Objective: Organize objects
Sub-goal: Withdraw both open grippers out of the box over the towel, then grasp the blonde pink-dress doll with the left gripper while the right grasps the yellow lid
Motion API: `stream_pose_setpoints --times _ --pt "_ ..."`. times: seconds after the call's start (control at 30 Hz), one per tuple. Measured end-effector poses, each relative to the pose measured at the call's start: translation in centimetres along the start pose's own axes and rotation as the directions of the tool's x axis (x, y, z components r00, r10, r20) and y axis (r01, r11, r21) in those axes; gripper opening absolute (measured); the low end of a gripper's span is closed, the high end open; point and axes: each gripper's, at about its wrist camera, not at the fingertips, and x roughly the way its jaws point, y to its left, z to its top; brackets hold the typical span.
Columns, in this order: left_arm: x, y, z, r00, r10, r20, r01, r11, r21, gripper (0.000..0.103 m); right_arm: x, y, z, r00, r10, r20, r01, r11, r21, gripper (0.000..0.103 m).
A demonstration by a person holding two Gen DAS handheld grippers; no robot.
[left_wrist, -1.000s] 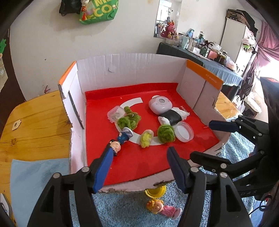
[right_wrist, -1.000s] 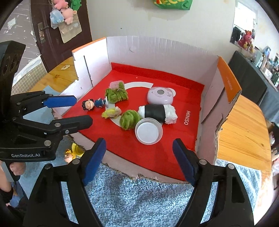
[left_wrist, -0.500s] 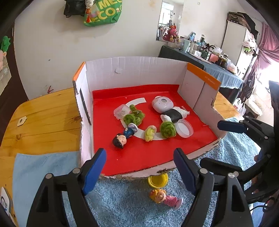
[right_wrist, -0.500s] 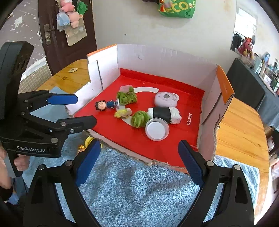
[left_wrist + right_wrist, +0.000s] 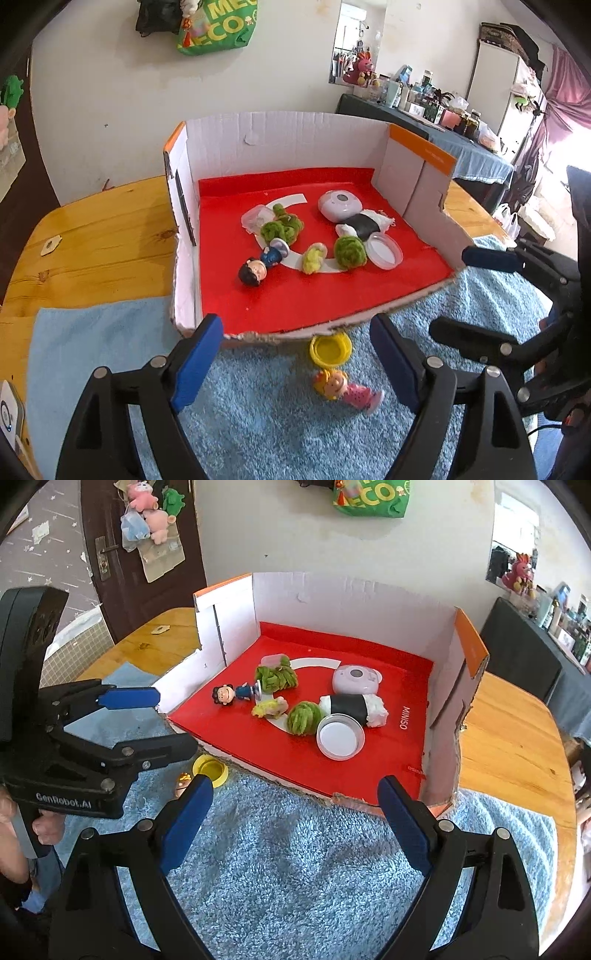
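"MINISO" on the red box floor [image 5: 405,718]; "GenRobot.AI" on the left claw [image 5: 162,718].

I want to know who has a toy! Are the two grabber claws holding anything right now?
No, nothing is held. The left gripper and the right gripper are both open and empty above the blue rug.

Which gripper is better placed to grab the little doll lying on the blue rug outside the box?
Left. The doll lies just ahead between the open left gripper fingers; the right gripper faces bare rug further right.
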Motion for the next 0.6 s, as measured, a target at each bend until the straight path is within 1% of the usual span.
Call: stream_pose_setpoints --times 0.1,0.33,0.47,0.6 --pt "-0.4 -0.2 -0.5 1.000 -0.014 0.000 0.014 1.000 0.000 0.083 -0.4 0.1 -0.2 1.000 0.019 0.003 -0.019 1.000 0.007 0.091" --pt "-0.4 -1.4 -2.0 1.000 -0.028 -0.012 0.028 0.998 0.052 0.083 -0.5 -0.2 -0.9 0.999 0.036 -0.009 -0.036 0.999 0.024 0.091" --pt "-0.1 -1.8 -2.7 0.998 -0.062 -0.014 0.062 0.996 0.071 0.083 -0.1 -0.7 -1.3 0.998 0.051 -0.023 -0.049 0.998 0.049 0.091" --pt "0.4 -2.1 -3.2 0.996 -0.081 -0.022 0.083 0.992 0.096 0.083 0.3 -1.0 -1.6 0.997 0.066 -0.036 -0.063 0.996 0.062 0.091"
